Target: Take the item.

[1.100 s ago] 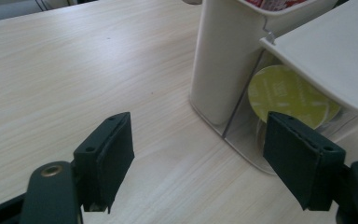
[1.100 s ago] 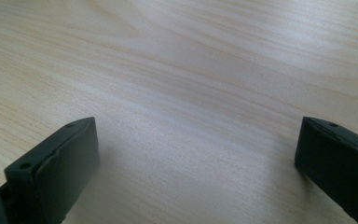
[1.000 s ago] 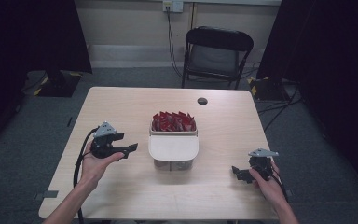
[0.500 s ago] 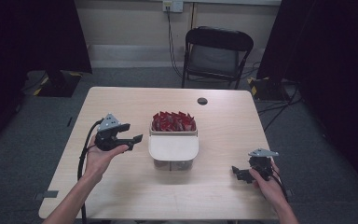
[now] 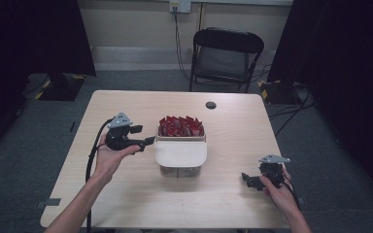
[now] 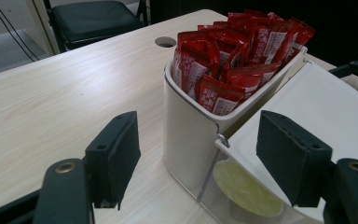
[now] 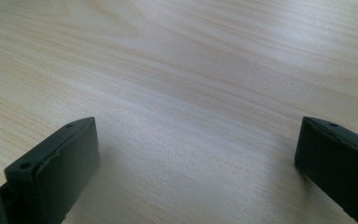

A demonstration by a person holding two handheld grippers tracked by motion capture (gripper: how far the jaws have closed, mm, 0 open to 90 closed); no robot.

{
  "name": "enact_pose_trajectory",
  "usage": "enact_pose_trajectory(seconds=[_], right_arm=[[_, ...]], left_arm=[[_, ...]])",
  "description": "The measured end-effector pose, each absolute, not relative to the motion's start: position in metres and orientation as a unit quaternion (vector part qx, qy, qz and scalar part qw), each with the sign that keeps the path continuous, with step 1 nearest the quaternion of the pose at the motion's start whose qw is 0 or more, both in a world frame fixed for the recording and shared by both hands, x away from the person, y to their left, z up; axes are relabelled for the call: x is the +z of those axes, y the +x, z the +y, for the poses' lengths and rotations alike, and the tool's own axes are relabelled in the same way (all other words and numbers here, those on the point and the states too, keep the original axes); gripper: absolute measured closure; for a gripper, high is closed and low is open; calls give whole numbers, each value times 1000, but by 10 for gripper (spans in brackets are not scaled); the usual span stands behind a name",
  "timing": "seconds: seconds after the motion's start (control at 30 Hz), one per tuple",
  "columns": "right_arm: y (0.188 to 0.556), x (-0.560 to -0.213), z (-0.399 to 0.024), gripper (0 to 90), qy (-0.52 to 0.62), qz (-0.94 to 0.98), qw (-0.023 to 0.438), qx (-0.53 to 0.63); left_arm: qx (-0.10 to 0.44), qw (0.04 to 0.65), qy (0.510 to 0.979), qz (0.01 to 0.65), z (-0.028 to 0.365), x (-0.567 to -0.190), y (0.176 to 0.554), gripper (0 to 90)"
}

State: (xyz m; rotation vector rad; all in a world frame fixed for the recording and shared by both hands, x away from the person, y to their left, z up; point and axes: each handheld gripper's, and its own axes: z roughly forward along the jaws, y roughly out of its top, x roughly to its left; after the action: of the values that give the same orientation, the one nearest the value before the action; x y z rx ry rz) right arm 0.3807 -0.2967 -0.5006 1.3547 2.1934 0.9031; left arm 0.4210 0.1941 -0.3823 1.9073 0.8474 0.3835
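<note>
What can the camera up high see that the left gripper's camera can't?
High view alone: both hands, the right gripper low over the table, the floor and the wall socket. Left gripper view alone: writing on the red packets and a yellowish round thing under the box's lid. Both: the white box, packets, table, its round hole and the black chair.
</note>
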Motion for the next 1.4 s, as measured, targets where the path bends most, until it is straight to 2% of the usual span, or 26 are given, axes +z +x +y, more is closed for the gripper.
enact_pose_trajectory(seconds=[0.43, 0.57, 0.7, 0.83, 1.1, 1.27, 1.4], right_arm=[[381, -501, -297, 0, 485, 786, 204, 324], [381, -501, -297, 0, 485, 786, 204, 324], [381, -501, -297, 0, 485, 786, 204, 324], [381, -501, -297, 0, 485, 786, 203, 324], [381, -501, -297, 0, 485, 786, 203, 324], [381, -501, -297, 0, 485, 786, 203, 324], [381, -501, -297, 0, 485, 786, 204, 324]], left_arm=[[148, 508, 782, 331, 184, -378, 431, 220], [142, 506, 783, 334, 176, -381, 434, 230], [122, 520, 775, 339, 175, -381, 439, 323], [114, 507, 785, 338, 171, -382, 444, 428], [122, 502, 790, 330, 171, -382, 447, 637], [122, 496, 798, 321, 167, -381, 447, 674], [123, 496, 799, 318, 165, -381, 447, 770]])
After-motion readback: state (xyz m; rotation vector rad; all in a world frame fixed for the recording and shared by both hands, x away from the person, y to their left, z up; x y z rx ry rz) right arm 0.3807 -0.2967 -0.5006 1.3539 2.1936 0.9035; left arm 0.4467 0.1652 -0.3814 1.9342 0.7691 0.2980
